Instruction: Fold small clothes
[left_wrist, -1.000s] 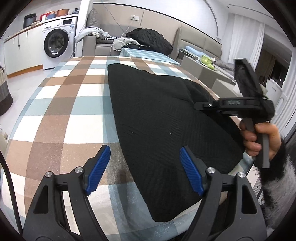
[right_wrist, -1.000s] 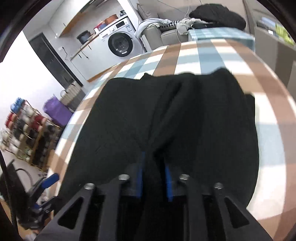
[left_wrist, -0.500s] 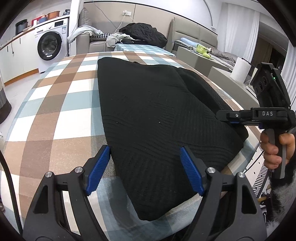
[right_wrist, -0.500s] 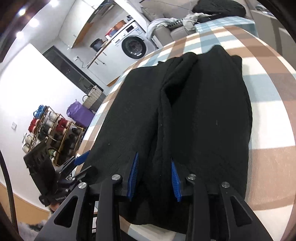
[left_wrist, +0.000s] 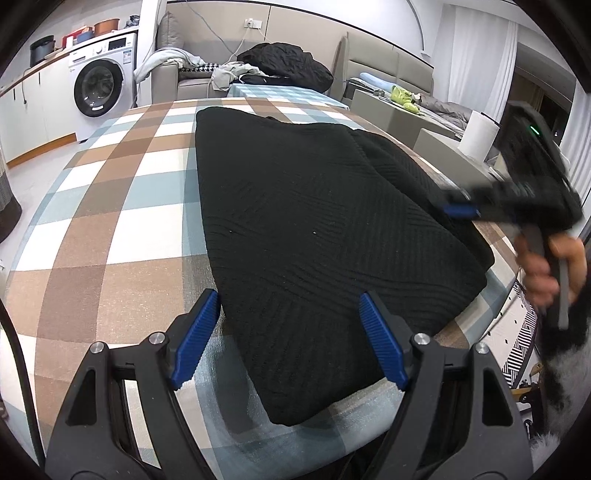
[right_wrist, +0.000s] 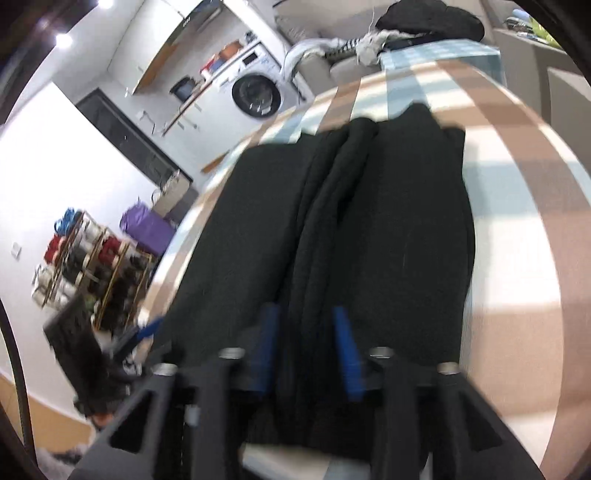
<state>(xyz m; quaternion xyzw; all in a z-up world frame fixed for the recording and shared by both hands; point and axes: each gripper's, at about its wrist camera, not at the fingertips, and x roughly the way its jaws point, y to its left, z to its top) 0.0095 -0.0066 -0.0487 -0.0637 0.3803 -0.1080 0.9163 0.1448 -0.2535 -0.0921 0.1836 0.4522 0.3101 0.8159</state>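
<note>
One white front-loading washing machine (left_wrist: 99, 86) stands at the far left of the room, past the edge of the table covered in a brown, blue and white checked cloth (left_wrist: 110, 229). On that cloth lies one black ribbed knit garment (left_wrist: 314, 236), spread flat over the middle and right of the table, with one lengthwise fold ridge running along its right part (the ridge shows best in the right wrist view, down the middle of the garment (right_wrist: 332, 240)). The left gripper with two blue ribbed pads (left_wrist: 290, 341) hovers at the near edge of the table, its jaws spread wide and released, the garment's near end lying between and below the two pads without being pinched. To the right, the black right gripper (left_wrist: 461, 211) reaches in over the garment's right edge, held by one hand (left_wrist: 546, 266). In its own blurred view its two blue pads (right_wrist: 345, 354) stand apart on either side of the fold ridge, not clenched on the cloth. One white paper roll (left_wrist: 478, 134) stands beyond it.
</note>
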